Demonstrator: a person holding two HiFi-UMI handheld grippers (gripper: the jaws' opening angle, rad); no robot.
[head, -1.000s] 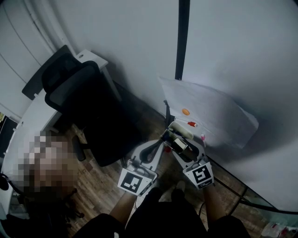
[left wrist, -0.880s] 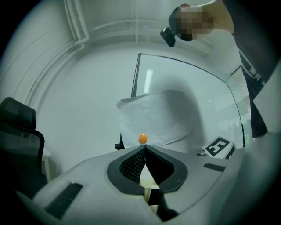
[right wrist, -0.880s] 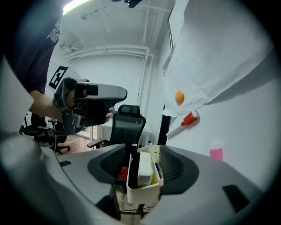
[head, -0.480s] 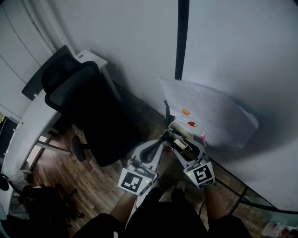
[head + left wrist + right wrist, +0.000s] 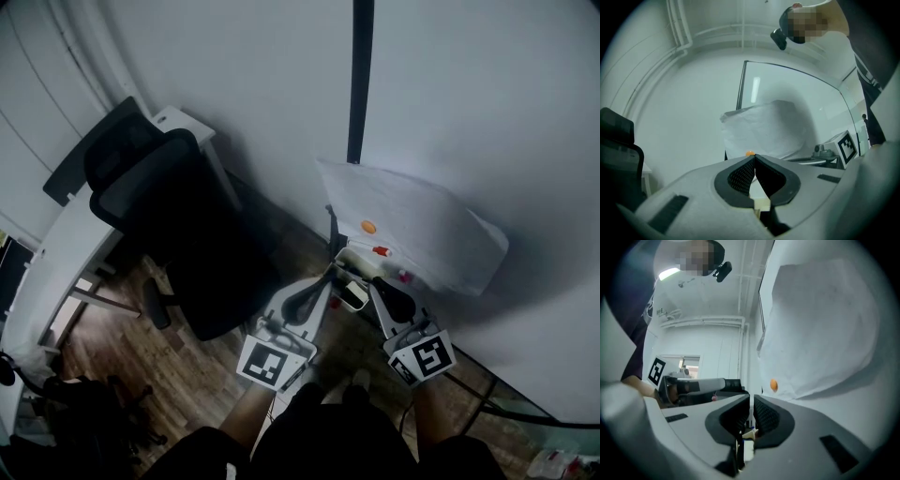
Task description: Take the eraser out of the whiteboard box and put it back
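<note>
The eraser [image 5: 354, 294] is seen in the head view as a pale oblong with a dark rim, lying at the near end of the whiteboard box [image 5: 360, 255]. Whether it rests fully inside cannot be told in the dim picture. It is placed between the two sets of fingers, just to the right of the tips of the left gripper [image 5: 328, 277] and just to the left of the tips of the right gripper [image 5: 375, 279], and it is gripped by neither.

The fingers [image 5: 767, 416] of the right gripper are being closed and are all but together. Only a thin slit is left, with nothing in it. The fingers [image 5: 739, 176] of the left gripper are pressed together at their tips, and nothing is held between them.

Beyond both sets of fingertips a red-capped marker [image 5: 380, 250] is seen in the box. Further on, a crumpled sheet of paper [image 5: 422, 225] is hung on the board, with an orange magnet [image 5: 368, 226] near its lower edge. Well to the left of the left gripper's fingers, a black office chair [image 5: 173, 225] is placed beside a white desk [image 5: 66, 244].
</note>
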